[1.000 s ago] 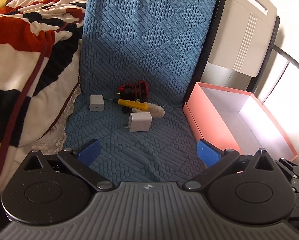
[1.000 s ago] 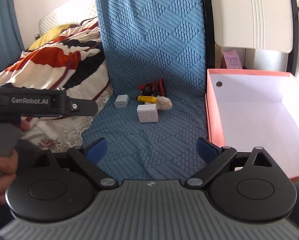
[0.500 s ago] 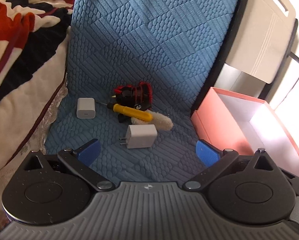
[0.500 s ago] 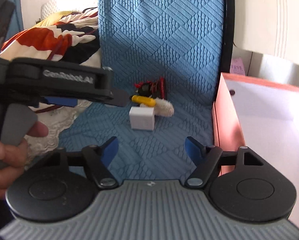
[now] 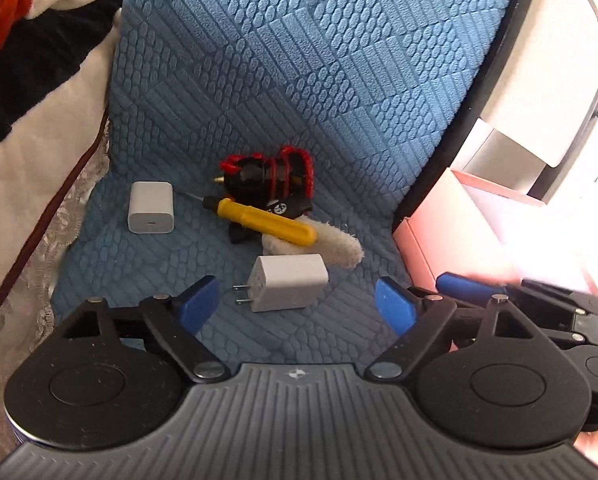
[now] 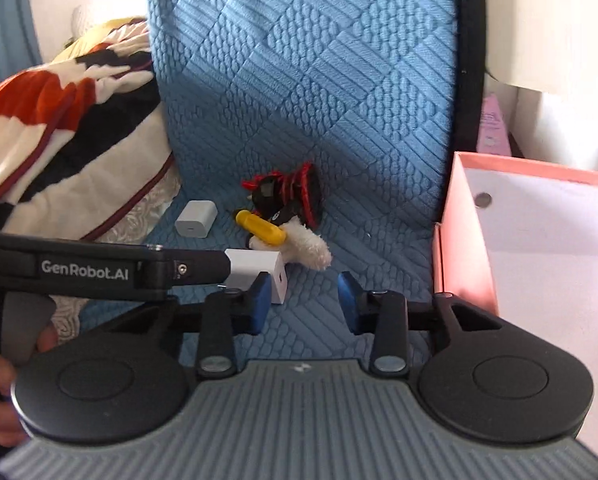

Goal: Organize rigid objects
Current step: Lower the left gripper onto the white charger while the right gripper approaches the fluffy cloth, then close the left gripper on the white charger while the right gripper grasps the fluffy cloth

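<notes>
Chargers, a screwdriver and a toy lie on the blue mat point(image 5: 339, 80), and none of them is in the pink box point(image 6: 531, 240) yet, so the tidying looks like it has not started; as far as I can see the box holds nothing.

Nearest are the left tongs point(image 5: 297, 306); they are spread wide apart and hold nothing; the white plug charger point(image 5: 289, 288) lies flat on the mat just in front of them, its two metal pins pointing to the left. The right tongs point(image 6: 303, 304) are apart too, a bit less wide, and hold nothing; they sit low over the mat, close beside the left ones, between the plug charger and the box.

A little farther is the yellow screwdriver point(image 5: 265, 220), lying across a fluffy white thing point(image 5: 339, 246); touching it behind is the black and red toy point(image 5: 269, 184). Off to the left, apart from the pile, lies the small white charger point(image 5: 151, 207).

My guess is the plug charger goes first, since it is closest; then all the others are left to do.

Far back on the left is a striped blanket point(image 6: 67, 120).
</notes>
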Action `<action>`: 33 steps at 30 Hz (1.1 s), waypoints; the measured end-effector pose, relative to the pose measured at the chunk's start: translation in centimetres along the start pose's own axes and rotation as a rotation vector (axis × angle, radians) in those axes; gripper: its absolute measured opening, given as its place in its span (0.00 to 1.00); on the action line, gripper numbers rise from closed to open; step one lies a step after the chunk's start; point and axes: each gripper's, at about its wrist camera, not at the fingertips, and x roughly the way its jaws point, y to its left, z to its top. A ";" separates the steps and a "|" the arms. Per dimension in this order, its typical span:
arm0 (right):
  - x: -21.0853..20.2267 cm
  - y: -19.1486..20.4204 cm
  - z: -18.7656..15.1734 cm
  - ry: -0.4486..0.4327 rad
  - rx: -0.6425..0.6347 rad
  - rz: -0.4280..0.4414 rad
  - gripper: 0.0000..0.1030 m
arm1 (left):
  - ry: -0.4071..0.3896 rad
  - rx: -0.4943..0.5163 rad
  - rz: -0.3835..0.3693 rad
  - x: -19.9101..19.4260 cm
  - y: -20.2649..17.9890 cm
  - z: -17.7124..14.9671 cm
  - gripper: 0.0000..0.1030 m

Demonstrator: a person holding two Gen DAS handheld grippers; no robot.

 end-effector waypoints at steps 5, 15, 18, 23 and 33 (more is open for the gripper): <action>1.8 -0.9 0.6 0.027 0.018 0.009 0.38 | 0.023 -0.044 0.014 1.0 0.7 0.6 0.78; 4.9 -3.3 2.7 0.045 0.211 0.044 0.40 | 0.078 -0.094 -0.023 3.2 1.5 1.4 0.65; 6.7 -3.4 3.4 0.099 0.174 0.073 0.41 | 0.087 -0.073 -0.042 3.6 1.1 1.0 0.65; 9.2 -3.2 3.8 0.148 0.163 0.080 0.41 | 0.075 -0.019 -0.016 4.2 0.0 0.4 0.65; 11.5 -3.7 3.3 0.241 0.264 0.157 0.41 | 0.069 0.010 0.017 5.4 -0.4 0.5 0.66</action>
